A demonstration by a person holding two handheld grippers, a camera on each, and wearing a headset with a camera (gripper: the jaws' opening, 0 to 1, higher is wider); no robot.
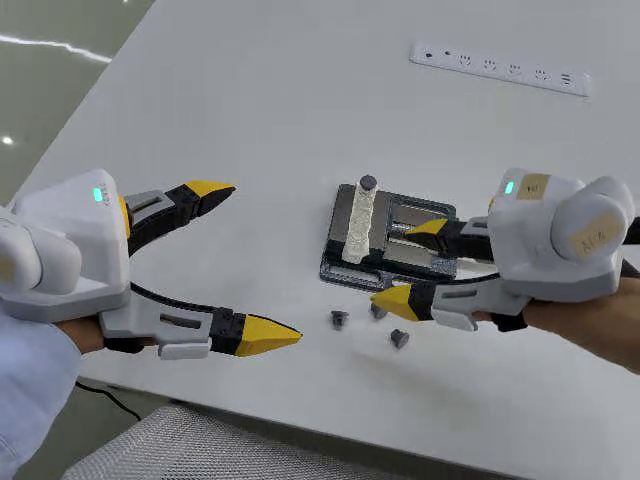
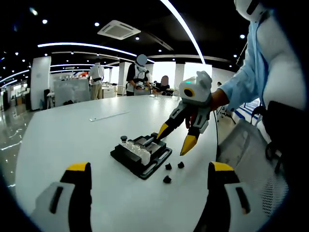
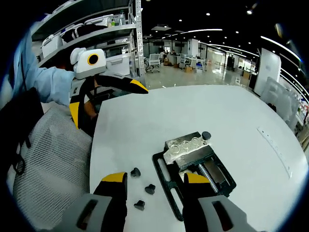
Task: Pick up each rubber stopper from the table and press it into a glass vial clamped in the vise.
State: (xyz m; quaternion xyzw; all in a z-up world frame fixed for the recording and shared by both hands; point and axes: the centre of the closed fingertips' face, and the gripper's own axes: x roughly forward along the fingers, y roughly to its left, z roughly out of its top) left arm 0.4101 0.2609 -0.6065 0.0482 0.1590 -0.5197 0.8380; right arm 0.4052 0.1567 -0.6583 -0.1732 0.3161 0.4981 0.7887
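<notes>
The left gripper (image 1: 245, 262) and right gripper (image 1: 408, 265) both hold their jaws open, empty. Pinched off-centre, a stopper (image 1: 340, 319) could squirt away or seat crooked in its vial (image 1: 358, 235).

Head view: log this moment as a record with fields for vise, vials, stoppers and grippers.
vise: dark, on the white table, clamping a row of glass vials
fitted stopper: one, on the far-end vial
loose stoppers: three, on the table near the vise
left gripper: open, empty, left of the vise
right gripper: open, empty, beside the loose stoppers
</notes>
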